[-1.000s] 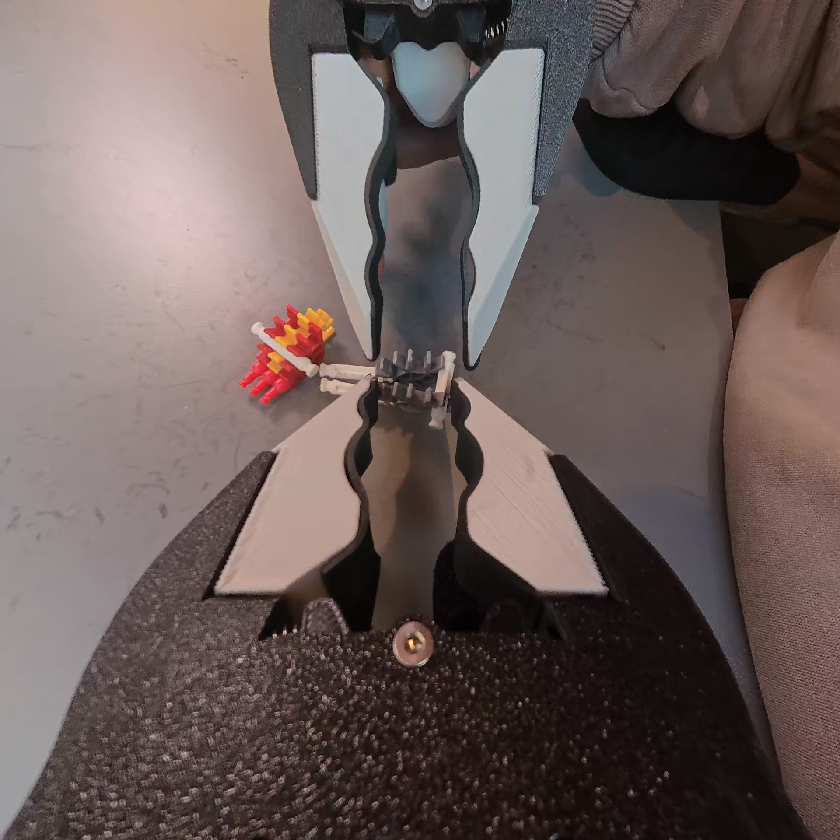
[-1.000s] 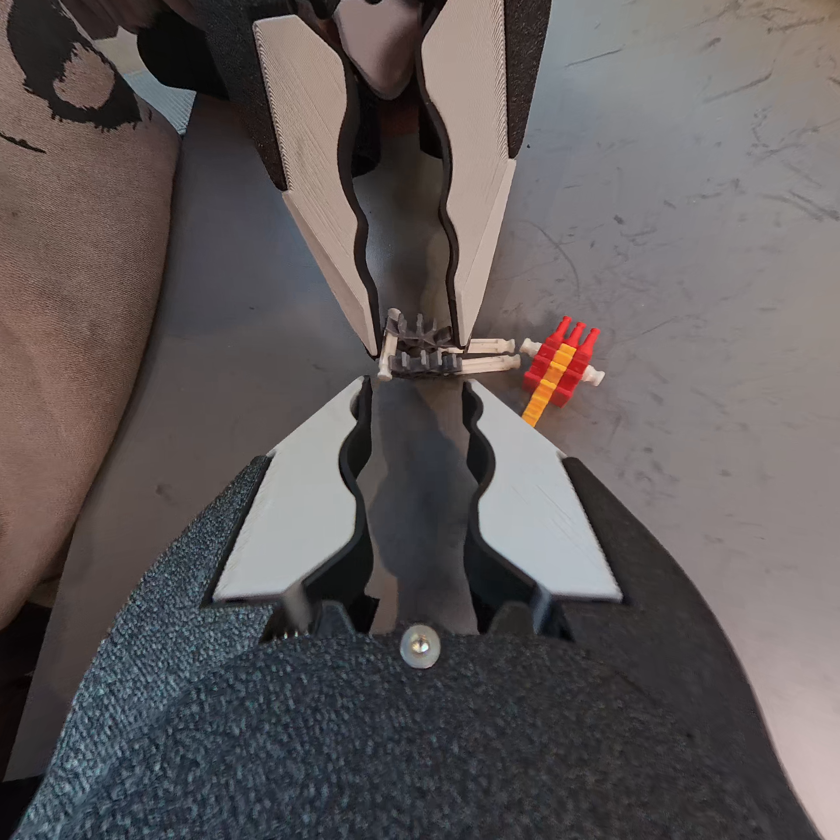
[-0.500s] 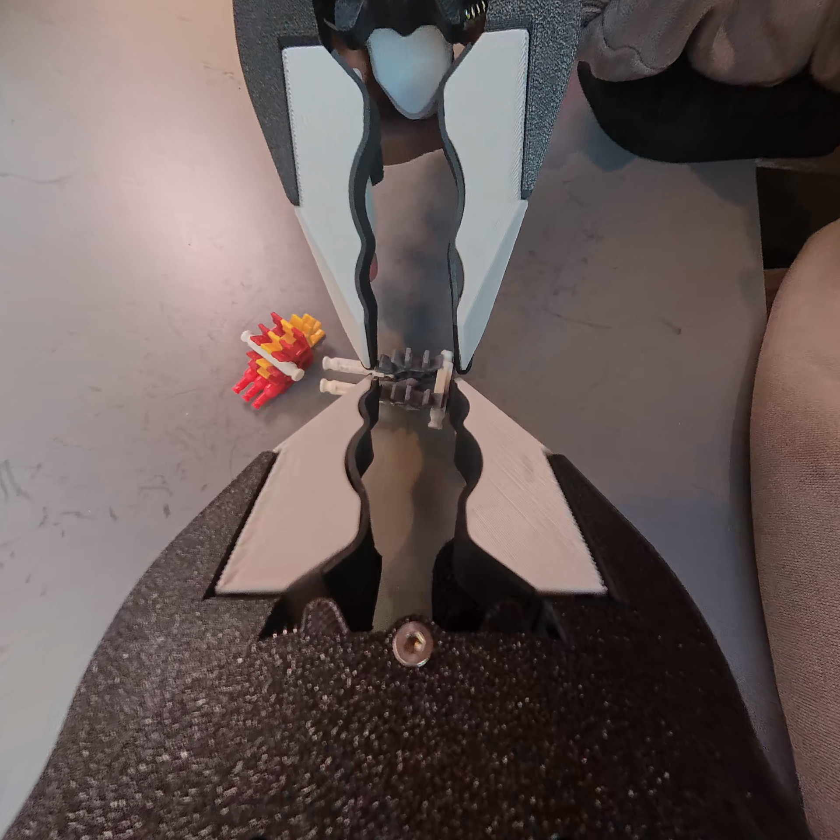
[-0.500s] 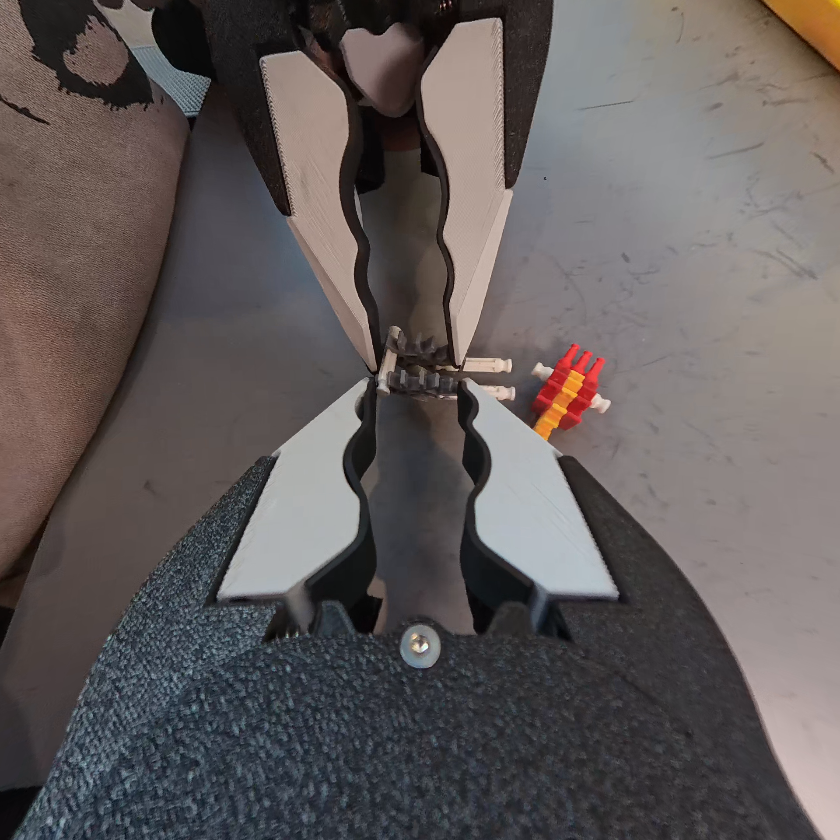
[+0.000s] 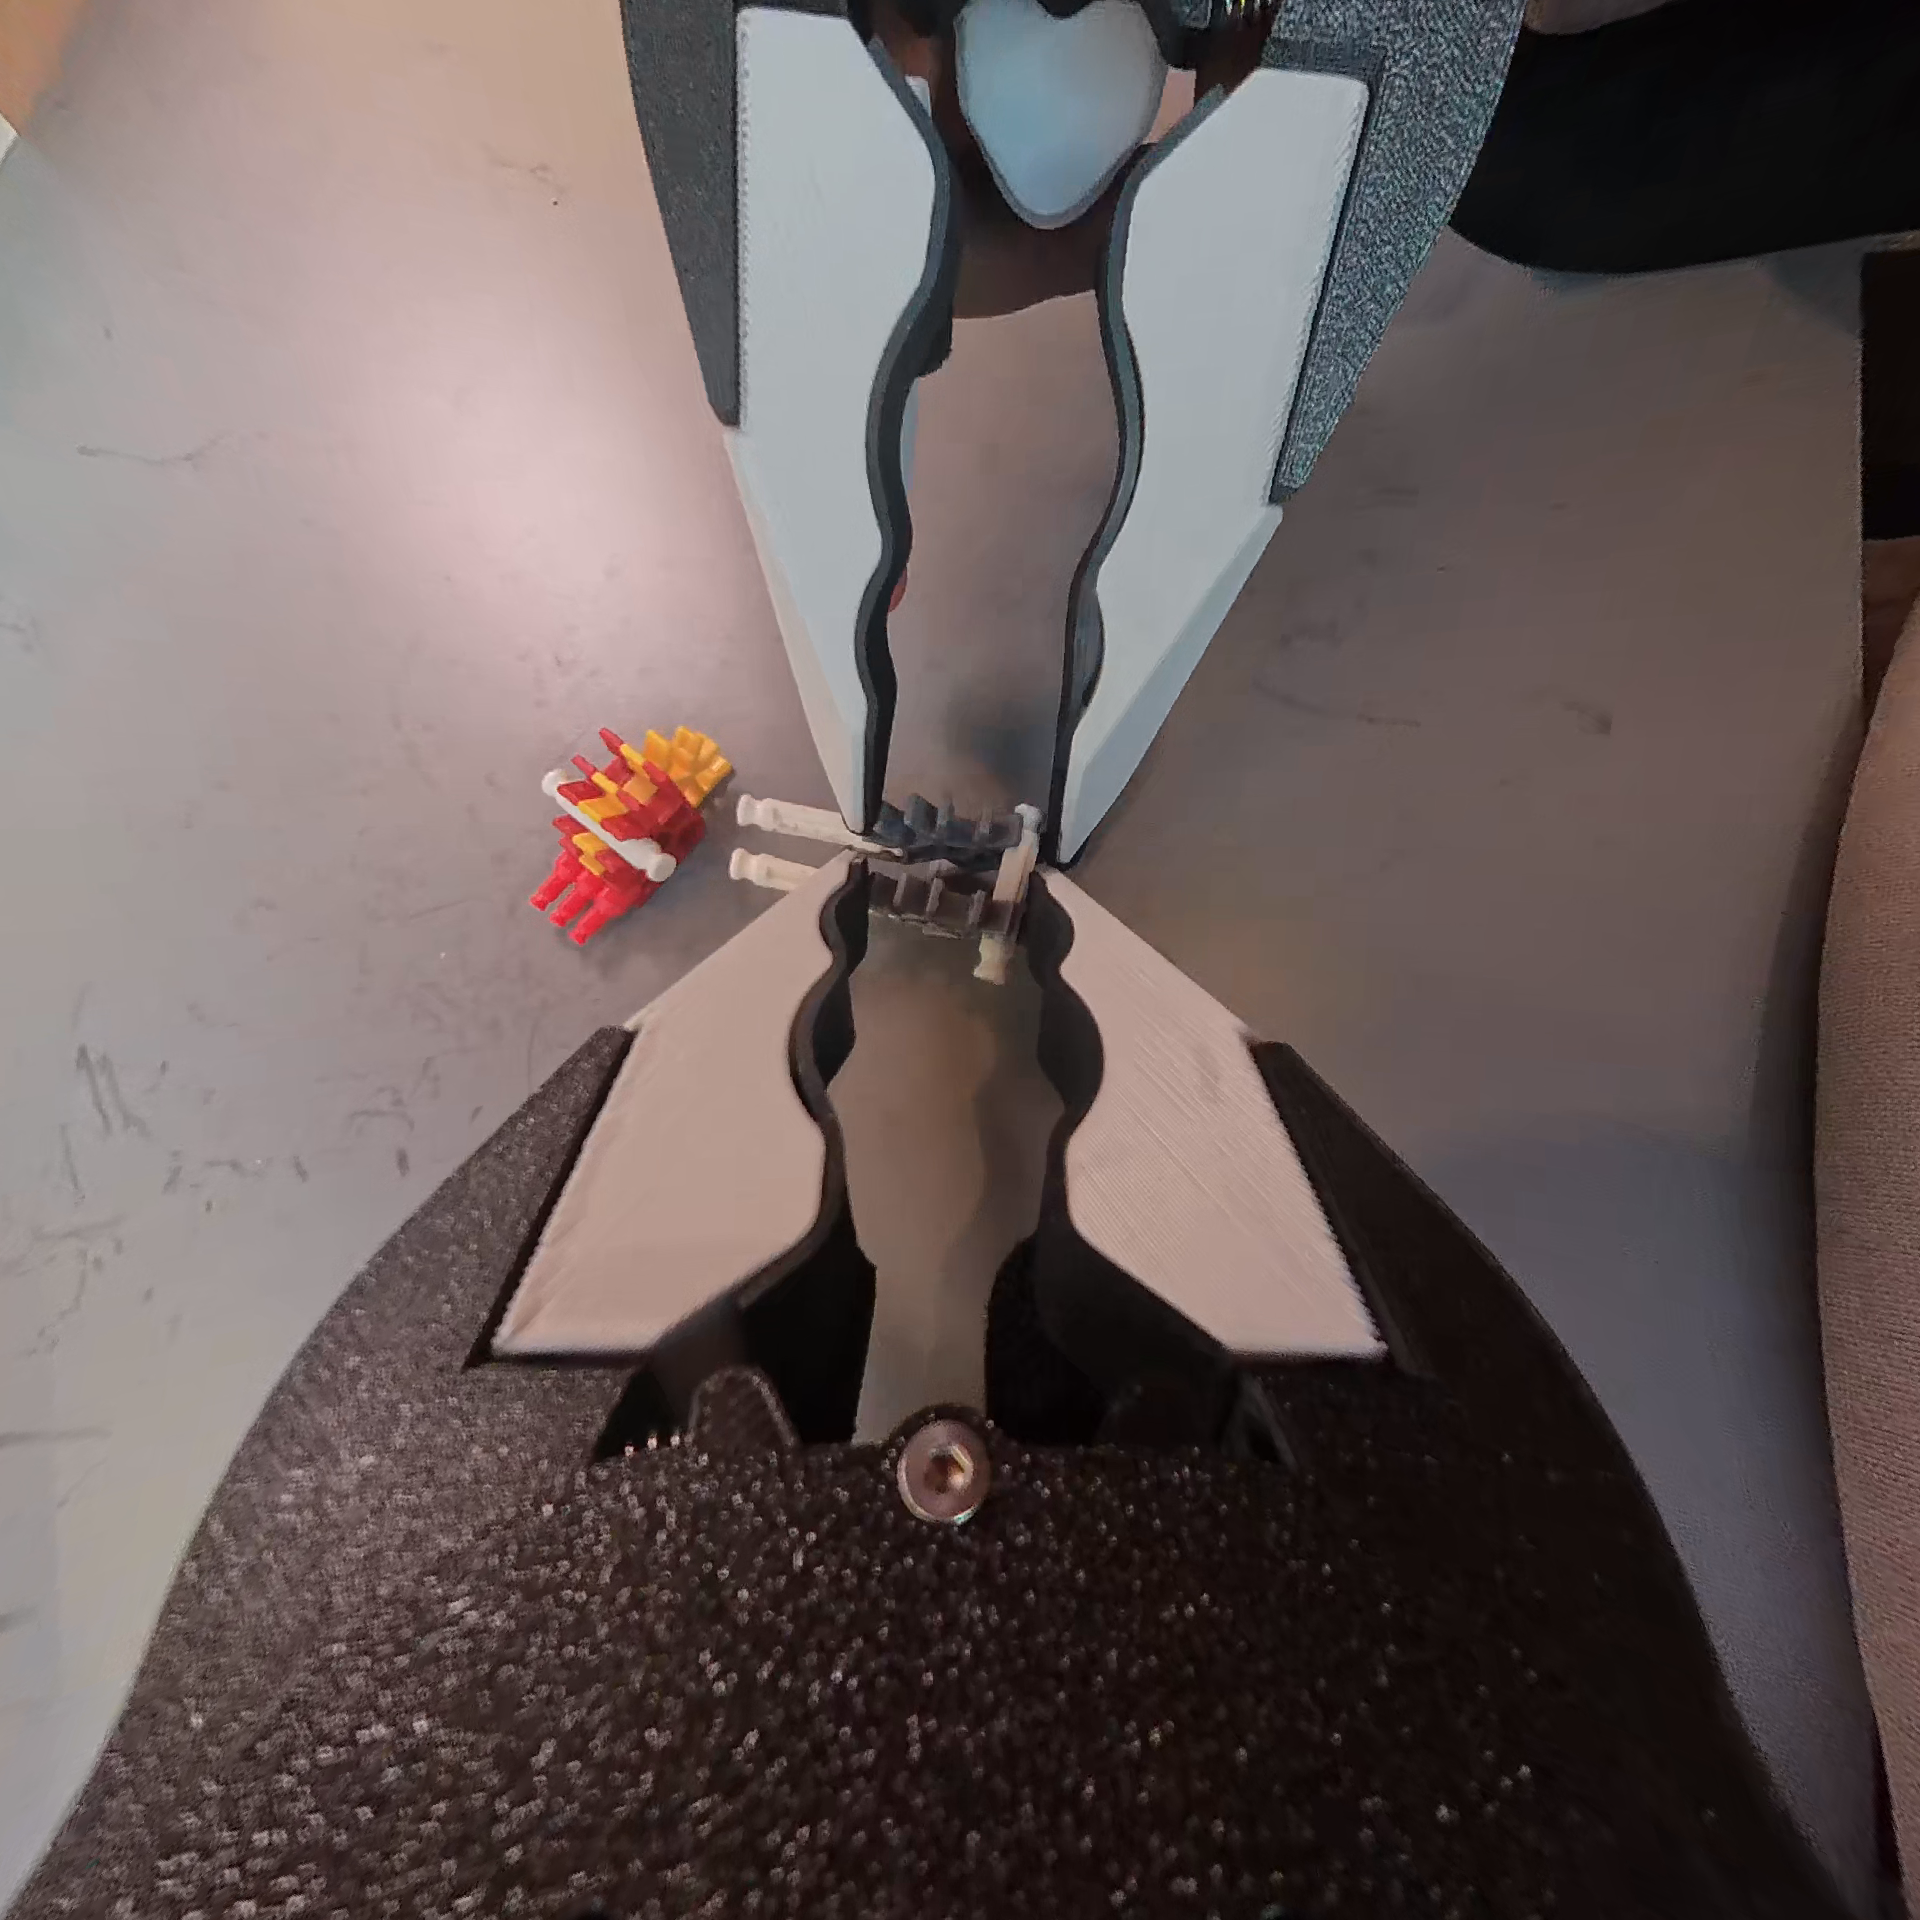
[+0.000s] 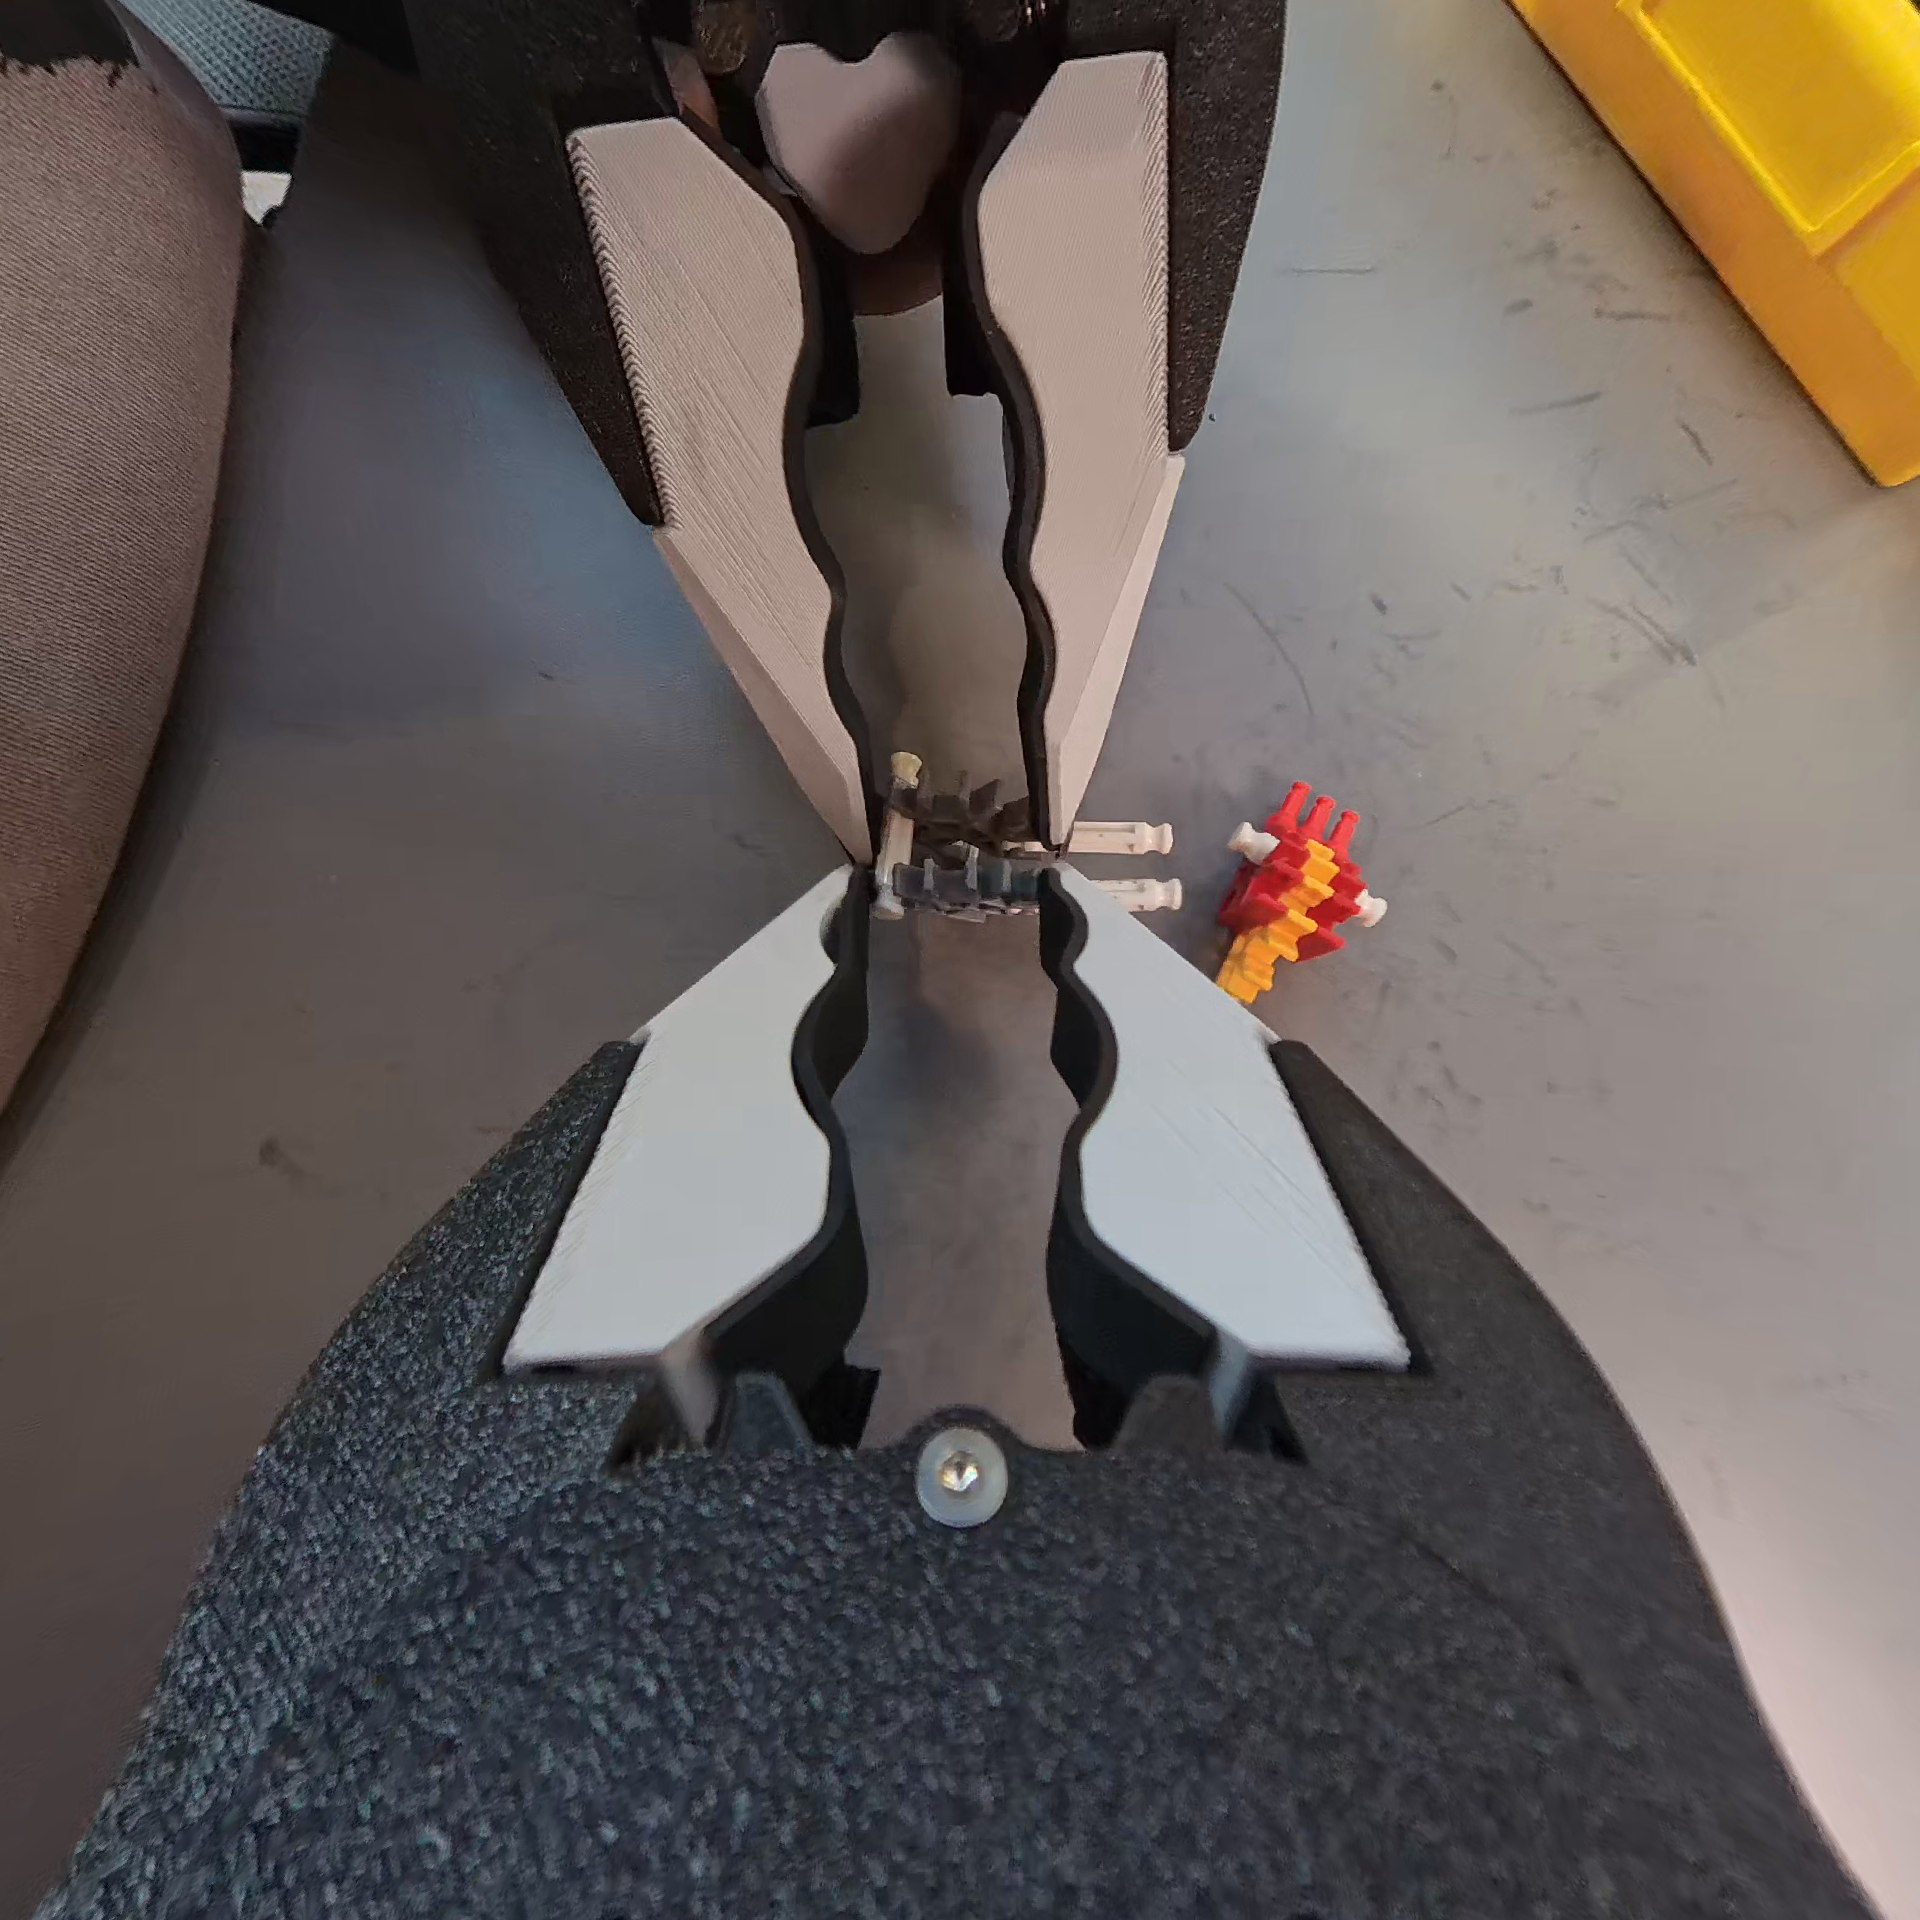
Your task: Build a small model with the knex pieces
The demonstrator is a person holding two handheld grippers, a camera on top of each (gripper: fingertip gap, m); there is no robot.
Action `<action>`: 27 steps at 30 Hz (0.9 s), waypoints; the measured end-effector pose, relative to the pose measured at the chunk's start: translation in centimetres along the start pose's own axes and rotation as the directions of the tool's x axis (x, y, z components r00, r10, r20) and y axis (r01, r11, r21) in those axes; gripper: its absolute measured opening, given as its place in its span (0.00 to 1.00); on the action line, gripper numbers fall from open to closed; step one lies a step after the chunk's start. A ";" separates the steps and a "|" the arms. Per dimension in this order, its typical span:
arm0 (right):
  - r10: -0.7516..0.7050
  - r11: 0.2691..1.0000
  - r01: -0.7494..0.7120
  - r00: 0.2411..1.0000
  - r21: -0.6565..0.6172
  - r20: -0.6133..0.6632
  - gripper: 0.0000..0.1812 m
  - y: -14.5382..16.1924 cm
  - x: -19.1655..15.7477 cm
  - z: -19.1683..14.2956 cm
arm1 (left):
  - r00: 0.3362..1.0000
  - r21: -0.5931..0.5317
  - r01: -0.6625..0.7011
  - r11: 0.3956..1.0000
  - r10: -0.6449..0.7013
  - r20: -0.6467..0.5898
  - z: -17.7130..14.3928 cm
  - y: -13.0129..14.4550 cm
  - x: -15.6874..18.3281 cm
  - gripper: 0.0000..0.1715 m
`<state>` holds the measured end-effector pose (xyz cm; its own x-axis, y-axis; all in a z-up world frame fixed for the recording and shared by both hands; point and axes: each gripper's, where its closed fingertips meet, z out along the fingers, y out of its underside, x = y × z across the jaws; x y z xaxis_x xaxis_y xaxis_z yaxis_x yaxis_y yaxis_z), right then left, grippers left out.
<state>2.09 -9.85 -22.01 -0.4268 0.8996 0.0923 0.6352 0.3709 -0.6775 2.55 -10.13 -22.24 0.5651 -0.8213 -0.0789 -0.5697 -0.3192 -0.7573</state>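
My left gripper (image 5: pixel 945 899) and my right gripper (image 6: pixel 951 891) meet tip to tip above a grey table (image 5: pixel 312 520). Each is shut on one dark toothed comb piece. The left gripper holds its comb piece (image 5: pixel 925 899) and the right gripper holds the other comb piece (image 6: pixel 956 883). The two combs lie side by side, joined by a white pin (image 5: pixel 1013 883). Two white pegs (image 5: pixel 779 831) stick out sideways from them; they also show in the right wrist view (image 6: pixel 1127 862). A red and yellow toothed block (image 5: pixel 629 831) lies on the table just beyond the pegs, apart from them (image 6: pixel 1294 894).
A yellow bin (image 6: pixel 1766 208) stands at the far right of the right wrist view. A person's beige clothing (image 5: pixel 1870 1143) borders the table on the near side and also shows in the right wrist view (image 6: pixel 94 520). The table surface (image 6: pixel 1558 727) is scuffed. Only a small space, under 4 cm, lies between the two pairs of fingers.
Both grippers kept their hold on the dark combs. The white pegs have drawn slightly away from the red and yellow block. The yellow bin has come into the right wrist view.
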 end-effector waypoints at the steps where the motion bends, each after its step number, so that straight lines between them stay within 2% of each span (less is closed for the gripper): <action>1: 0.012 1.000 -0.012 1.000 0.003 -0.003 0.17 0.0 0.0 0.0 | 1.000 0.000 -0.007 1.000 0.007 0.005 0.0 0.0 0.0 0.18; 6: 0.080 0.995 -0.083 0.996 0.051 0.046 0.20 -0.2 -0.3 0.0 | 0.999 -0.004 -0.020 1.000 0.021 0.026 0.0 0.0 0.0 0.18; 12: 0.112 0.989 -0.120 0.989 0.084 0.092 0.18 -0.1 -0.3 -0.3 | 0.998 -0.001 -0.039 0.999 0.039 0.040 -0.1 0.1 0.0 0.18; 19: 0.142 0.979 -0.153 0.986 0.132 0.087 0.14 -0.1 -0.1 -0.4 | 0.996 -0.002 -0.069 0.998 0.069 0.051 0.0 0.1 0.1 0.18; 25: 0.102 0.986 -0.109 0.993 0.128 0.064 0.14 0.0 -0.2 -0.4 | 0.996 -0.001 -0.077 0.997 0.077 0.049 0.0 0.1 0.1 0.18; 27: 0.097 0.987 -0.106 0.991 0.117 0.088 0.18 -0.1 -0.6 -0.5 | 0.995 -0.002 -0.081 0.997 0.081 0.053 0.0 0.1 0.1 0.18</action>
<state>2.57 -10.27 -21.68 -0.4184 0.9075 -0.0380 0.5973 0.2434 -0.7642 2.60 -10.23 -22.32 0.5478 -0.8182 -0.1742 -0.6147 -0.2524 -0.7473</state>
